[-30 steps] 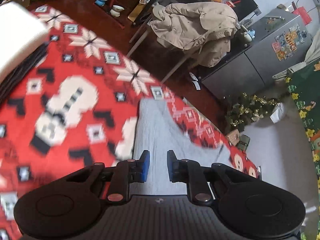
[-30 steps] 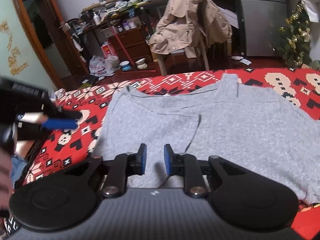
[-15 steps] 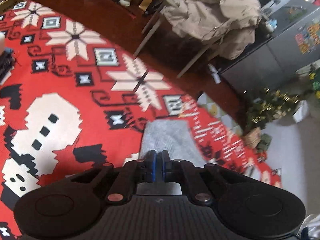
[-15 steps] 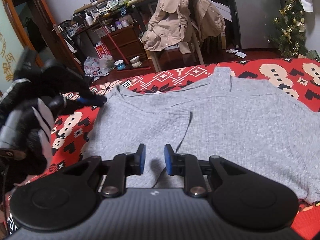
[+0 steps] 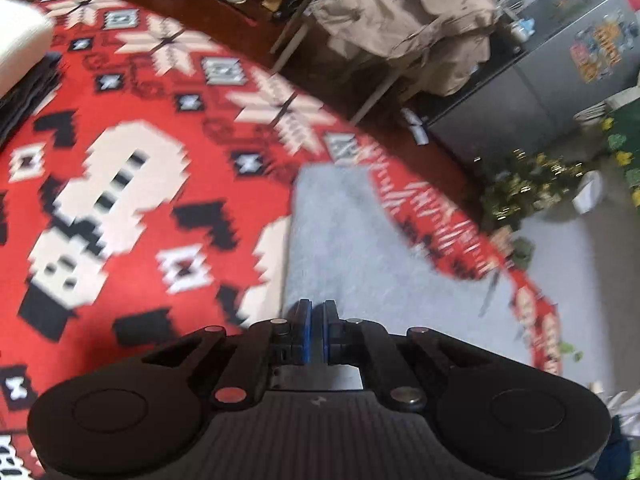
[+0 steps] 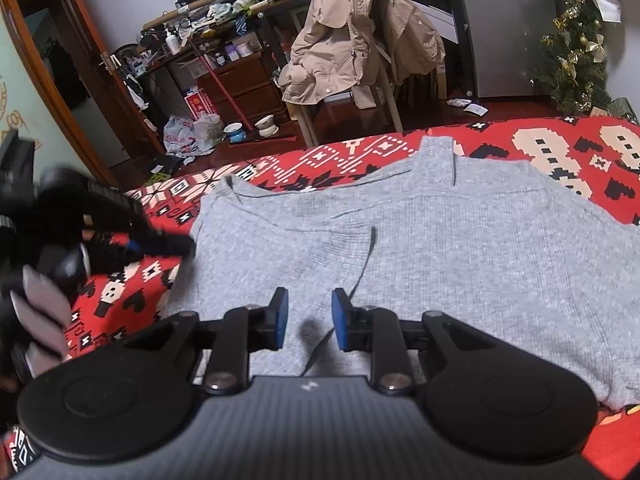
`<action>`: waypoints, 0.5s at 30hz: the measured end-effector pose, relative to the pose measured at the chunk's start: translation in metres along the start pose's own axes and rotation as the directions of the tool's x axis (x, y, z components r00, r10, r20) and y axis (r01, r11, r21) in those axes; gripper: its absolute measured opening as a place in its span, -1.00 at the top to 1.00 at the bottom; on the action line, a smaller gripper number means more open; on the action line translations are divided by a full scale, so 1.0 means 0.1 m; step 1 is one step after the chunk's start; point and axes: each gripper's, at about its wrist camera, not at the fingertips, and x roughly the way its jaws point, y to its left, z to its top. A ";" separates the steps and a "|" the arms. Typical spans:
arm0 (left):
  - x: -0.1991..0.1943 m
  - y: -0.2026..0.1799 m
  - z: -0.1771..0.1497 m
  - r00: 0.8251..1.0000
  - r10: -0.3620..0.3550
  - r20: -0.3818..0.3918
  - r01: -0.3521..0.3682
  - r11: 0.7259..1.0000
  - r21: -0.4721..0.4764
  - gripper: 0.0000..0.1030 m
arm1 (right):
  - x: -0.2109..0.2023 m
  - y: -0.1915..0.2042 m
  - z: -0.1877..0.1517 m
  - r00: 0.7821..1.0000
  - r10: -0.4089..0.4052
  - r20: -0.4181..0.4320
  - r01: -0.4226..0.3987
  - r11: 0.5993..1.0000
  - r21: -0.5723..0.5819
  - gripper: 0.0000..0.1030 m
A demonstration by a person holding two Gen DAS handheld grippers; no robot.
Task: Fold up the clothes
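- Grey sweater (image 6: 440, 248) lies spread flat on the red patterned blanket (image 6: 560, 148).
- Left gripper (image 5: 316, 330) at the sweater's left edge, jaws together; cloth between them unclear.
- Right gripper (image 6: 306, 318) over the sweater, jaws apart, gripping nothing.

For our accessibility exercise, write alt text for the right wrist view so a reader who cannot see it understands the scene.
A grey top lies flat on a red patterned blanket, with the right gripper open just above its near part. At the left, the left gripper reaches the top's edge, blurred. Behind stands a chair draped with a beige coat.
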 end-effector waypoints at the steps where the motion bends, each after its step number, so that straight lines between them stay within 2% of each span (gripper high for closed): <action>1: 0.01 0.02 -0.03 1.000 0.006 0.000 -0.006 1.000 -0.005 0.90 | 0.00 0.00 0.00 1.000 0.001 0.000 -0.001 1.000 0.002 0.50; 4: -0.08 0.10 -0.07 1.000 -0.031 -0.001 0.031 0.998 -0.053 0.91 | -0.02 -0.01 0.01 1.000 0.000 0.004 0.000 1.000 0.005 0.50; 7: -0.16 0.11 -0.17 0.999 -0.054 0.000 0.054 0.997 -0.050 0.91 | -0.01 0.00 0.01 1.000 0.004 0.003 -0.004 1.000 0.003 0.49; 10: -0.13 0.08 -0.30 1.000 -0.014 -0.012 0.014 1.000 -0.005 0.89 | 0.01 0.02 0.01 1.000 0.011 0.000 -0.011 1.000 -0.005 0.49; 15: -0.23 0.10 -0.42 1.000 -0.022 -0.012 0.022 1.000 -0.001 0.88 | -0.01 0.03 0.01 1.000 0.019 0.002 -0.019 1.000 -0.010 0.49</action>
